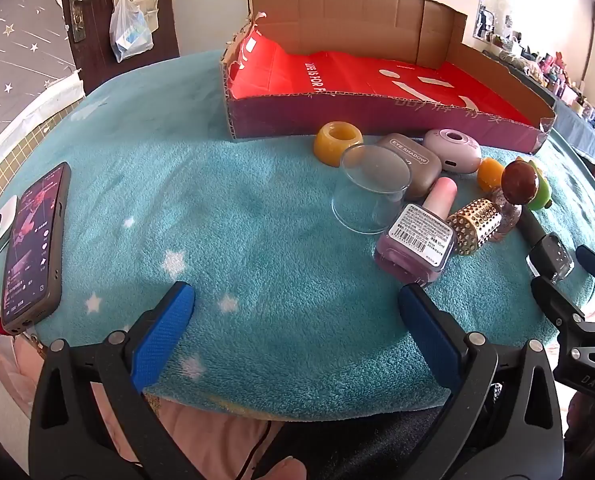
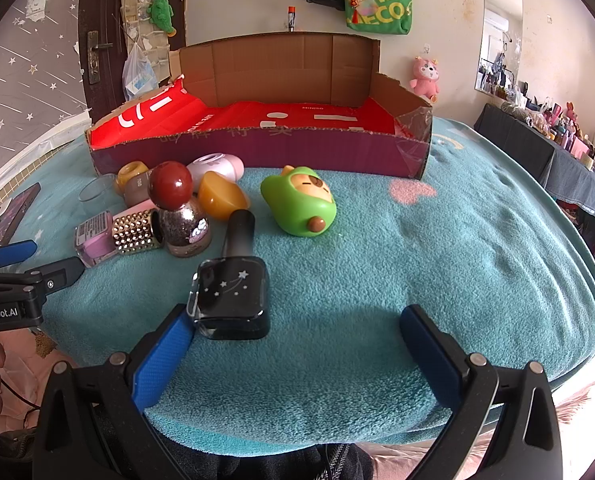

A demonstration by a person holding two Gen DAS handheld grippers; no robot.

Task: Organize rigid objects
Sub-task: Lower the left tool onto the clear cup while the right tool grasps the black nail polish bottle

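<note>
Teal fleece blanket [image 1: 257, 208] covers the surface, and a cut-down cardboard box [image 2: 257, 152] with a red lining stands along its far edge; nothing lies inside the box that I can see. Just before the box's front wall sits a cluster of small rigid things: a yellow ring-shaped holder [image 1: 337, 142], a taupe eye-shadow case [image 1: 411, 160], a pale pink oval device [image 1: 453, 150], an orange cup-like piece [image 2: 221, 196], and a clear plastic cup [image 1: 367, 190] lying on its side; nearer the front edge lie a pink nail-polish bottle [image 1: 417, 248] label-up, a gold studded cap [image 1: 475, 226] touching it, and a glitter bottle with a round brown stopper [image 2: 181, 216] standing upright. A green avocado toy [image 2: 299, 204] rests apart to the right of the cluster; a black bottle with star print [image 2: 233, 300] lies on its side closest to the front edge. A phone [image 1: 33, 248] with a lit screen lies at the left edge.

The left gripper [image 1: 297, 300] hovers over bare blanket, jaws spread wide, holding nothing; the right gripper [image 2: 297, 328] is likewise spread wide, the black bottle lying just beside its left finger [image 2: 161, 360], not pinched.
</note>
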